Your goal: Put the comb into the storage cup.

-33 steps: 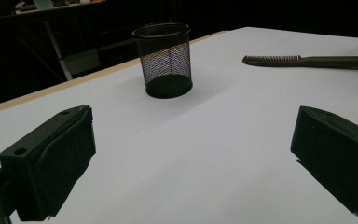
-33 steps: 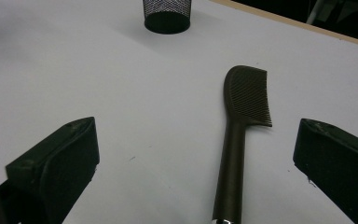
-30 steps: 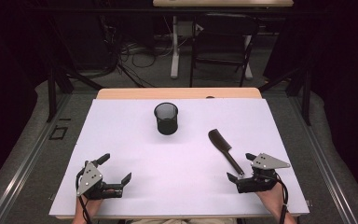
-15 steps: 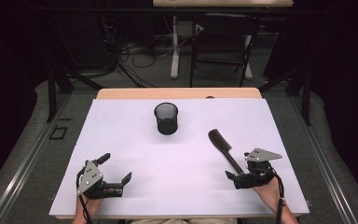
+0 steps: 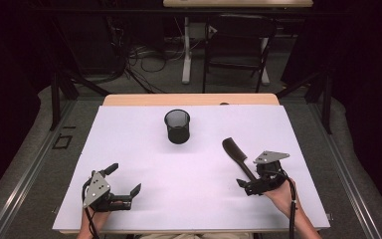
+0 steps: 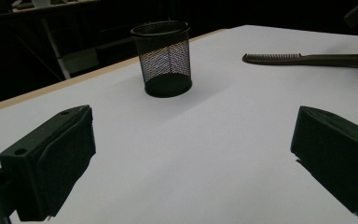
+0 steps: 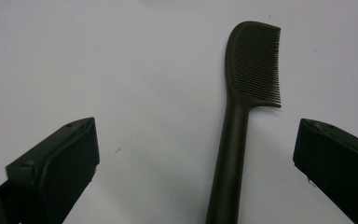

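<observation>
Counting one mesh cup, one dark comb, two hand-held grippers on white surface. Left hand-held gripper spread, empty, near front-left edge. Right hand-held gripper spread, straddling comb handle without touching. Comb teeth legible from right gripper view; mere dark bar from high view.

In the high view the left gripper sits at the lower left of the frame, its jaws spread wide and pointing right, the hand behind it. The right gripper sits at the lower right, jaws also wide apart, held by the right hand with the forearm running to the bottom edge.
</observation>
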`<state>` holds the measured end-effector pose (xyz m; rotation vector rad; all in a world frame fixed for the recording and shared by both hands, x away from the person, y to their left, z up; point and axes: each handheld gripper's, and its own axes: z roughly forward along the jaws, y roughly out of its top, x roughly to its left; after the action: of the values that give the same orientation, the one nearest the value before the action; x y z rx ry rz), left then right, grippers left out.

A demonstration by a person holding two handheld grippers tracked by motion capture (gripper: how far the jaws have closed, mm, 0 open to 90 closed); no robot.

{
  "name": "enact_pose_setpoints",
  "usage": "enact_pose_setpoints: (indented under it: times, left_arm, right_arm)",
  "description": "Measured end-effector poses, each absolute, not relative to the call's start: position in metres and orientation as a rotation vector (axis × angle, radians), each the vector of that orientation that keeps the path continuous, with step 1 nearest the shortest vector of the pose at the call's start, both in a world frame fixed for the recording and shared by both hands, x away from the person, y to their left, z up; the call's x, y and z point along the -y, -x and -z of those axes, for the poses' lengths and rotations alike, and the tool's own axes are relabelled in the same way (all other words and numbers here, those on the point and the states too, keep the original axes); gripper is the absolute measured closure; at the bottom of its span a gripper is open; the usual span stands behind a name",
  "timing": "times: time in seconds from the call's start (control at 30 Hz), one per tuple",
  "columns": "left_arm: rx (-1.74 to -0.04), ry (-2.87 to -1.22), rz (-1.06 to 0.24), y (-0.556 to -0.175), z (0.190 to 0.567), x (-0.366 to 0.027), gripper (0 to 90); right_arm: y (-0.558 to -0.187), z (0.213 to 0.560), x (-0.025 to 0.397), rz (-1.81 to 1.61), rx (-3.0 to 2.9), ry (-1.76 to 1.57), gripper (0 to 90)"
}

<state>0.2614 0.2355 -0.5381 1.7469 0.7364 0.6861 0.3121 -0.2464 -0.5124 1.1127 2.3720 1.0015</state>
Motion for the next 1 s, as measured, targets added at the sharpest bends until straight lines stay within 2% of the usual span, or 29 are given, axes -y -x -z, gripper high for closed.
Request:
enact_pose_setpoints:
  times: [1.0]
  left_arm:
    - [-0.739,-1.745,-0.681,-0.262,0.538,-0.236,0.0]
  right_arm:
    - [-0.352,0.503,0.231,-0.726,-2.499,-1.277,2.1]
